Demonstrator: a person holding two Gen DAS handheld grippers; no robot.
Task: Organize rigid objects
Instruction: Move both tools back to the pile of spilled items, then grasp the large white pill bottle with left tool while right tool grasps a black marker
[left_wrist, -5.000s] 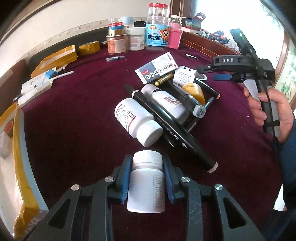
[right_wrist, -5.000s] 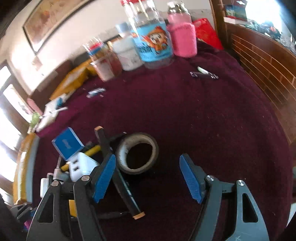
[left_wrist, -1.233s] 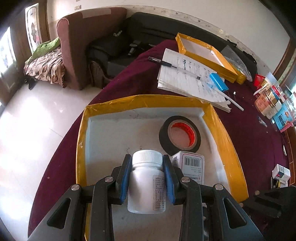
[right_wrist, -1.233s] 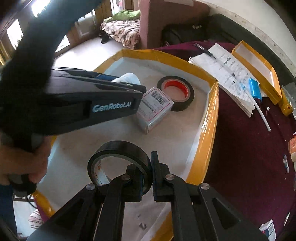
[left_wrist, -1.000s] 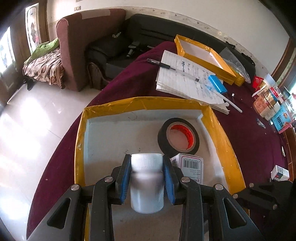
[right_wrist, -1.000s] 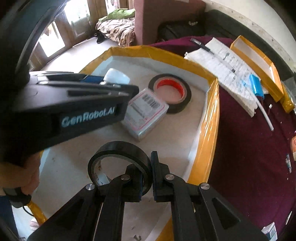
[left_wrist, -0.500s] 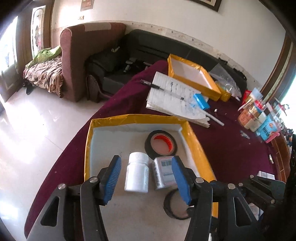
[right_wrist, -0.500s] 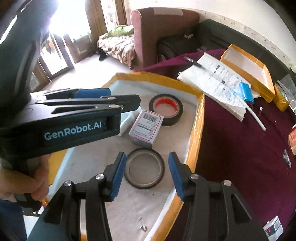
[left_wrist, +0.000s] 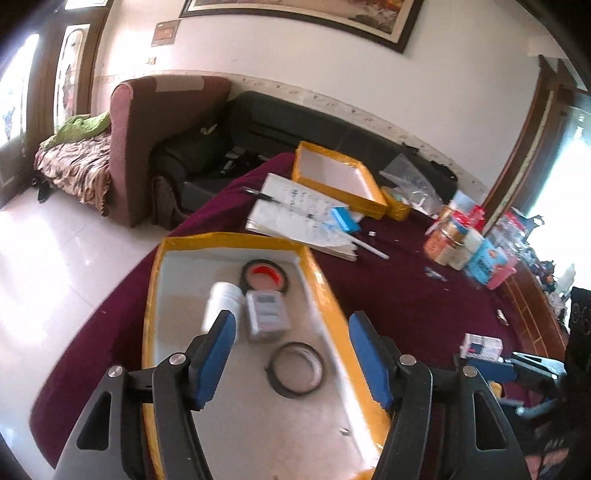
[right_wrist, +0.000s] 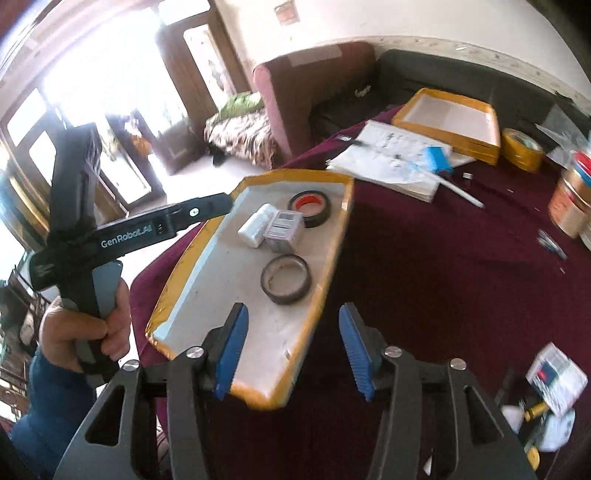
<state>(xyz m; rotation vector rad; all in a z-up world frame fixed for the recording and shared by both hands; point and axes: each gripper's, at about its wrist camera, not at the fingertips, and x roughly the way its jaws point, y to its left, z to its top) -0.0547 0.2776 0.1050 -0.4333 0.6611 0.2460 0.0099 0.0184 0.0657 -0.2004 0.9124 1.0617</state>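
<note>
Left gripper (left_wrist: 293, 354) tilted downward, blue pads (left_wrist: 216, 356) spread wide with nothing between them, jaws just been opening. Black arms of the tool fanning out from the bottom edge of the left wrist view. Right gripper (right_wrist: 291, 350) likewise pitched down, blue pads (right_wrist: 231, 350) parted and empty, jaws just been opening. Seen from the right wrist view, left tool gripped by a left hand (right_wrist: 79, 328) wrapped round its grey handle, blue sleeve (right_wrist: 48, 406) below the wrist, long black body angled up and to the right. Right tool's tip peeking in at the right edge of the left wrist view, blurred.
</note>
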